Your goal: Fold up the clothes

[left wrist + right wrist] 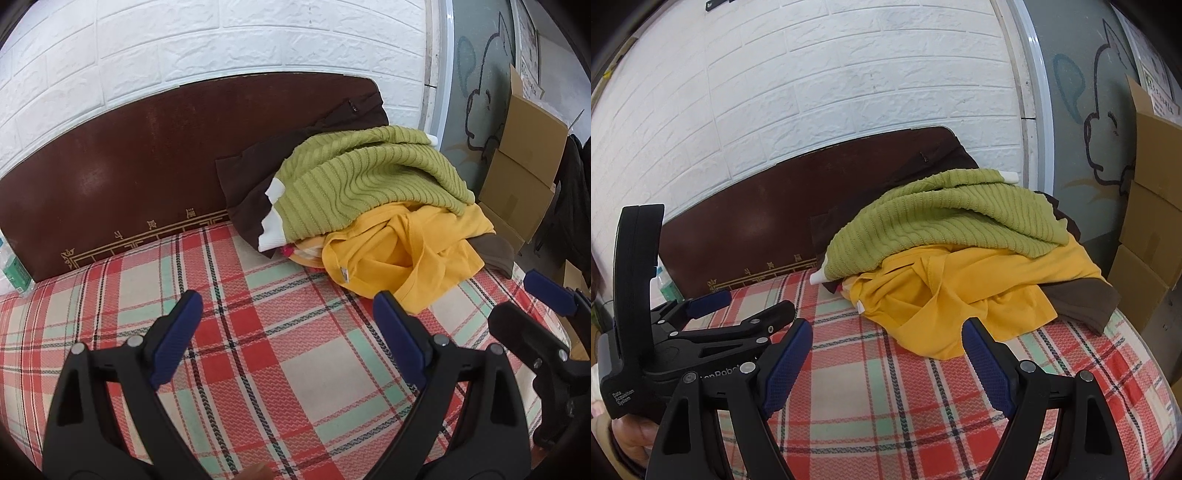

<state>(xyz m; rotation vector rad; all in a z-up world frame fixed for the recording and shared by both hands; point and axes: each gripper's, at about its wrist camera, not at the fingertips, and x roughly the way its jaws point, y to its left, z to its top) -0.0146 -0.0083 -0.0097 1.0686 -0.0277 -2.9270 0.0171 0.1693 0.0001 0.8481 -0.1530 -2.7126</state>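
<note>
Clothes heaped at the far right corner of the bed, against the dark brown headboard. Top layer: green ribbed knit, draped over the pile. Under it a yellow garment, rumpled, spilling toward the near side onto the plaid cover. Dark brown garment behind and left of the knit, leaning on the headboard; a white piece peeks out between them. Brown-olive cloth sticks out at the right edge of the heap.

Left gripper over bare plaid cover, jaws spread wide, nothing between them, short of the yellow garment. Right gripper likewise spread wide and empty; its right finger overlaps the yellow hem in view, contact not clear. Both angled downward toward the bed.

Cardboard boxes stand off the bed's right side. White brick wall behind the headboard.
</note>
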